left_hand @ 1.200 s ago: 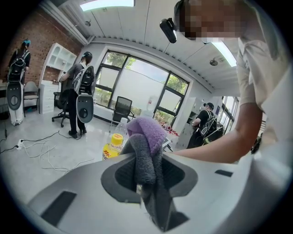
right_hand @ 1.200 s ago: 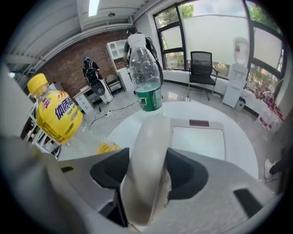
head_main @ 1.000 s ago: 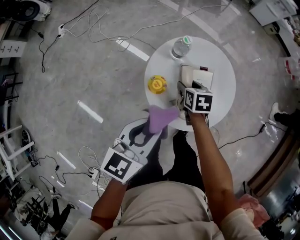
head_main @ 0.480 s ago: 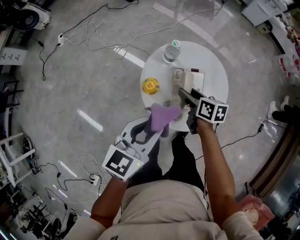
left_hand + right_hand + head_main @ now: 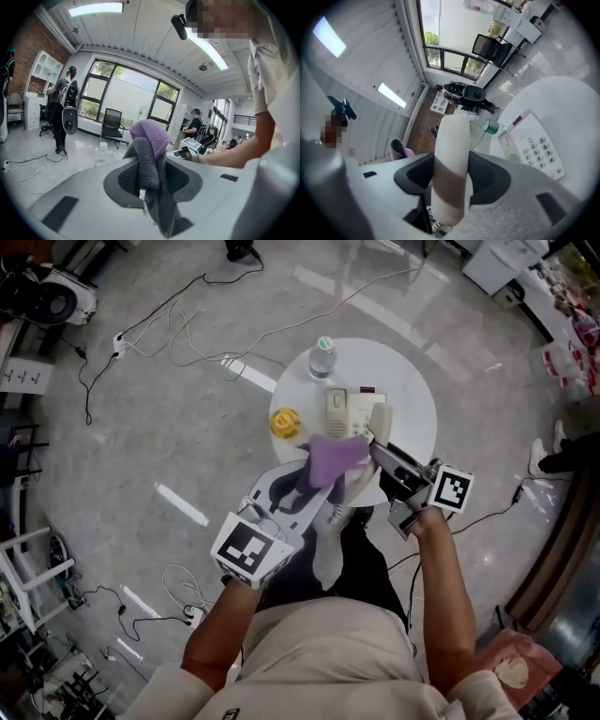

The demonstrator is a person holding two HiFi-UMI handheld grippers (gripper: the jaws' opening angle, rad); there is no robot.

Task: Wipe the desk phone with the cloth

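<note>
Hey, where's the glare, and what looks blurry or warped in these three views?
Head view: light streaks glare off the glossy floor, and the edges curve. Left gripper view: dark round corners, bright windows, the cloth sharp up close. Right gripper view: strong fisheye bend, the handset slightly soft, the phone base keys distinct, the white table nearly blown out.

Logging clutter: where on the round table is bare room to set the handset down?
Bare: the table's right side past the phone base, and the far edge right of the bottle. Crowded: left, by yellow object and cloth.
</note>
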